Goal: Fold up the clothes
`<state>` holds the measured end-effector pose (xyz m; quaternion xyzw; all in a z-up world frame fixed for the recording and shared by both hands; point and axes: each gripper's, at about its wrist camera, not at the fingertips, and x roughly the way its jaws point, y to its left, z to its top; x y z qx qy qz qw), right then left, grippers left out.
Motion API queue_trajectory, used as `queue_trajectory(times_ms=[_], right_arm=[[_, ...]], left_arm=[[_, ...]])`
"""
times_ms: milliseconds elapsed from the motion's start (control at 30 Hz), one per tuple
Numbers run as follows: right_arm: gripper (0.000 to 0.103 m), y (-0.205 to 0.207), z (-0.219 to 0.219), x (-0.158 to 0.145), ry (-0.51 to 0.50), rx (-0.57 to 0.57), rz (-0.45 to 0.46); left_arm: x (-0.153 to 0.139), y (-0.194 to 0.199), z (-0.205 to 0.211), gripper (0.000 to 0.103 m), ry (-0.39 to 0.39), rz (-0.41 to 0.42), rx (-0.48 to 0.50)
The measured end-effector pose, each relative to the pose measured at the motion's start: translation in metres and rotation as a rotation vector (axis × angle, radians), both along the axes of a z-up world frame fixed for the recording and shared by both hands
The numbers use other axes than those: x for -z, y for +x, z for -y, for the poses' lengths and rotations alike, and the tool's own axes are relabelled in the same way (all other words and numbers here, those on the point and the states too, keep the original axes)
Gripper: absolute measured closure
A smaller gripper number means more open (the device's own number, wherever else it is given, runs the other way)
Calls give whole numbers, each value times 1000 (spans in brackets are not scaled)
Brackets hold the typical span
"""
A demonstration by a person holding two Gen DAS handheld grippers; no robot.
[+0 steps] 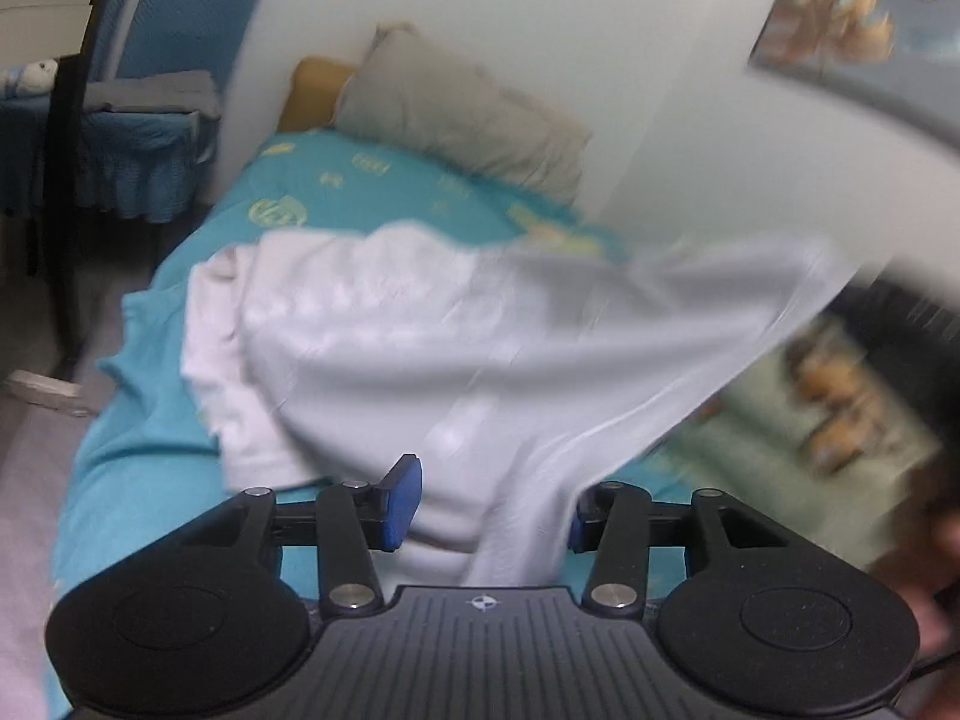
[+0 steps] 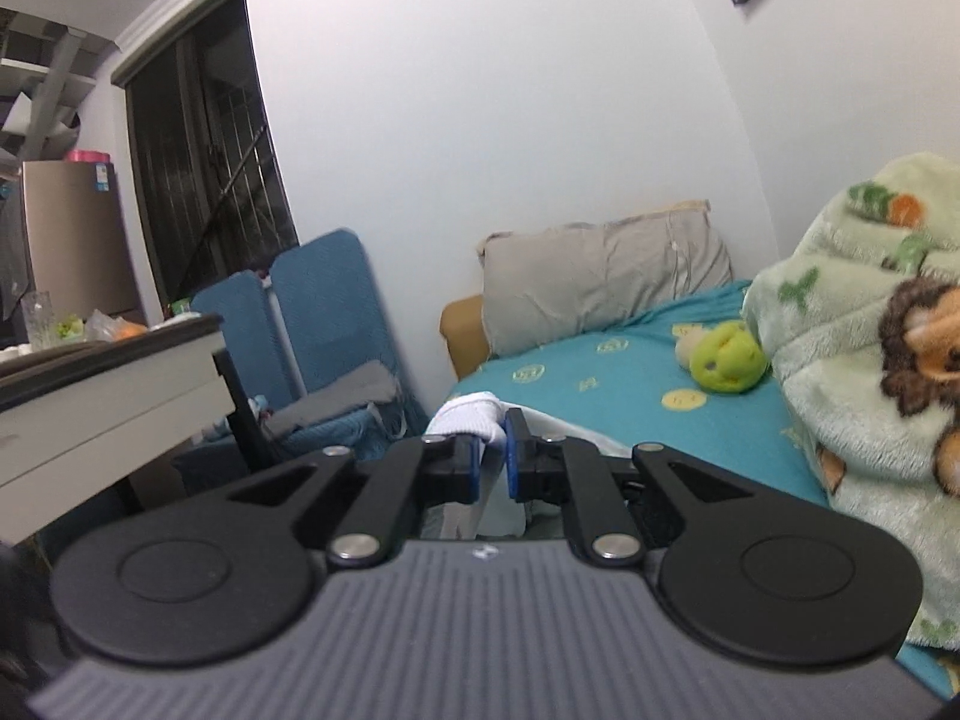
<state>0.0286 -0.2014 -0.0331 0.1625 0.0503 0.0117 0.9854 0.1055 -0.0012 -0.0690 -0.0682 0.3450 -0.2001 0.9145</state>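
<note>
A white garment (image 1: 456,348) lies bunched on the teal bedsheet (image 1: 150,480) and is lifted toward the right in the blurred left wrist view. My left gripper (image 1: 486,504) is open, its blue pads (image 1: 403,501) wide apart, with a strip of the white cloth hanging between them. My right gripper (image 2: 493,459) is shut on a fold of the white garment (image 2: 474,411), held above the bed's left edge.
A grey pillow (image 2: 600,276) lies at the head of the bed against the wall. A green plush toy (image 2: 726,357) and a green fleece blanket (image 2: 852,372) lie on the right. A blue chair (image 2: 324,324) and a table (image 2: 108,384) stand left of the bed.
</note>
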Motion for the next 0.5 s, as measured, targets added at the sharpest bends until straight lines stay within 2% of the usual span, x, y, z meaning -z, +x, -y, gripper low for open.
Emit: queue_trajectory(times_ms=[33, 100, 233, 300, 367, 400, 500], right_arm=[[92, 0, 1, 0, -7, 27, -2], [92, -1, 4, 1, -20, 81, -6], [88, 1, 12, 5, -46, 198, -40], [67, 8, 20, 13, -43, 259, -93], [26, 14, 29, 22, -31, 310, -148], [20, 17, 31, 26, -34, 326, -172], [20, 28, 31, 40, -69, 318, -257]], left_arm=[[5, 0, 2, 43, 45, -11, -19], [13, 0, 2, 40, 105, -26, -56], [2, -4, -15, 33, 132, 0, -180], [-13, -5, -27, 30, 115, 66, -261], [-27, -6, -39, 25, 92, 131, -343], [-32, -7, -45, 25, 80, 156, -375], [-45, -8, -57, 25, 52, 218, -454]])
